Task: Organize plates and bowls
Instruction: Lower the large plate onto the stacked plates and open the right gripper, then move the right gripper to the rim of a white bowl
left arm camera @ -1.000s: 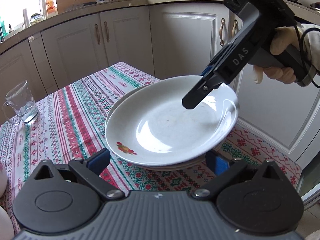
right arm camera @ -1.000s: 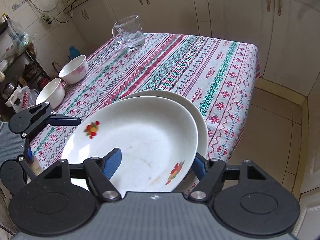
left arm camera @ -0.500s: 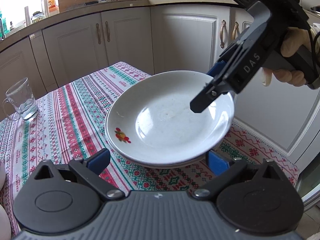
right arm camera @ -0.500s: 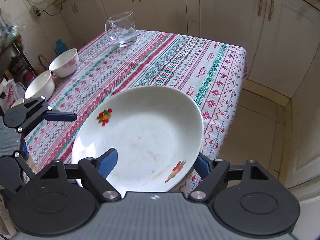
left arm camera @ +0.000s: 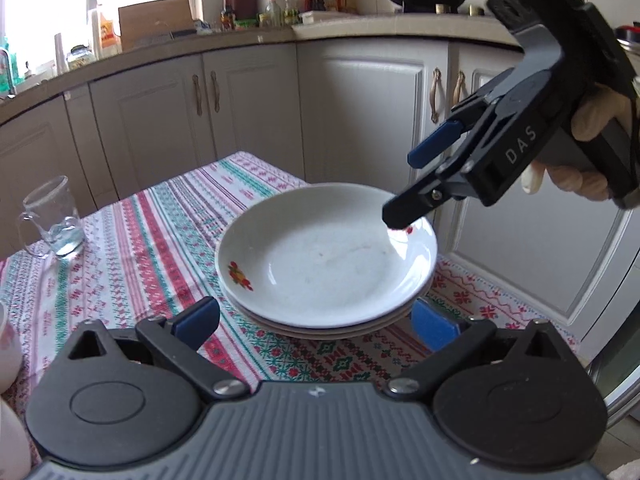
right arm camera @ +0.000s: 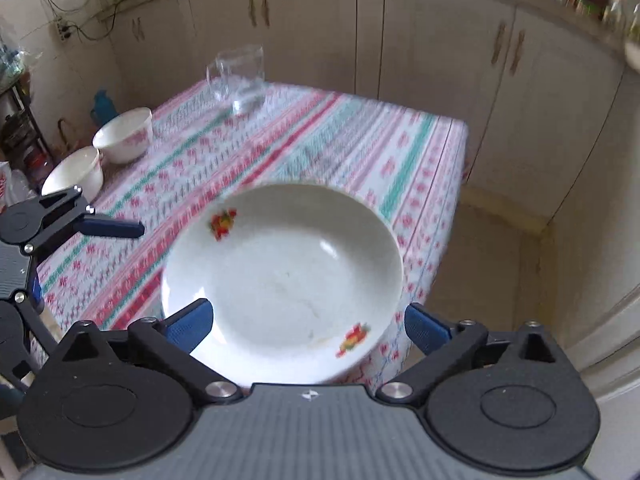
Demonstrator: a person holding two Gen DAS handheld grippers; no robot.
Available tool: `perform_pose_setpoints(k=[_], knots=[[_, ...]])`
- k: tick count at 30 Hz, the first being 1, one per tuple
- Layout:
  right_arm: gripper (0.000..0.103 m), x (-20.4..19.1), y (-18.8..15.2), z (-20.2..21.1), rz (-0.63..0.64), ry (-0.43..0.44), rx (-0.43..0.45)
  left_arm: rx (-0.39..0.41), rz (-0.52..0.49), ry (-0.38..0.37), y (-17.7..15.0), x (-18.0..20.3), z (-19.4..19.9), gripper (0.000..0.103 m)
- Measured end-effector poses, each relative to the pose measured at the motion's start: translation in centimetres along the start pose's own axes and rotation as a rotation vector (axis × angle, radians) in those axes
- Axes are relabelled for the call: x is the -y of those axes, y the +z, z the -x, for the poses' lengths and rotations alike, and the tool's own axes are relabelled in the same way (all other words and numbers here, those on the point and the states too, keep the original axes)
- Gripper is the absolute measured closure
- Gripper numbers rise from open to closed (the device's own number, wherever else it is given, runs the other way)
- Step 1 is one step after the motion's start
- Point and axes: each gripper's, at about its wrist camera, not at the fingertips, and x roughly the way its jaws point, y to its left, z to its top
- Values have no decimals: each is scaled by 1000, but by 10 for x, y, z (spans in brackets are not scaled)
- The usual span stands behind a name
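Observation:
A white plate with red flower prints (left arm camera: 326,258) sits on top of another plate (left arm camera: 320,330), stacked on the striped tablecloth near the table's corner; it also shows in the right wrist view (right arm camera: 284,284). My right gripper (left arm camera: 404,190) is open and empty, raised just above the plate's far right rim; in its own view it (right arm camera: 308,320) hangs over the plate. My left gripper (left arm camera: 314,318) is open and empty at the stack's near edge, and it shows at the left of the right wrist view (right arm camera: 112,227). Two white bowls (right arm camera: 124,134) (right arm camera: 74,176) stand at the table's left edge.
A glass mug (left arm camera: 52,220) stands on the tablecloth (left arm camera: 132,248) to the far left, also visible in the right wrist view (right arm camera: 240,78). Kitchen cabinets (left arm camera: 248,112) wrap round behind the table. The table's corner and floor (right arm camera: 488,264) lie just right of the plates.
My right gripper set the tilted top plate flat onto the lower plate, opened, and lifted up and away from its rim. My left gripper stayed open at the near edge.

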Motion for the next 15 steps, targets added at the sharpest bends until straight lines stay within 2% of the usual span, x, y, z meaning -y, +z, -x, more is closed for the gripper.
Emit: perform_pose_setpoints(k=[4,8,15], knots=[[0,-28,0,19,12,-46,121,28,18,20,-6,-7,26,1],[0,-62,-5,25,39,-66,191,39,39,48,-17,-19,58,1],[0,-126,-18,6,119,-35,207,27,96,95,-49,-58,111,1]])
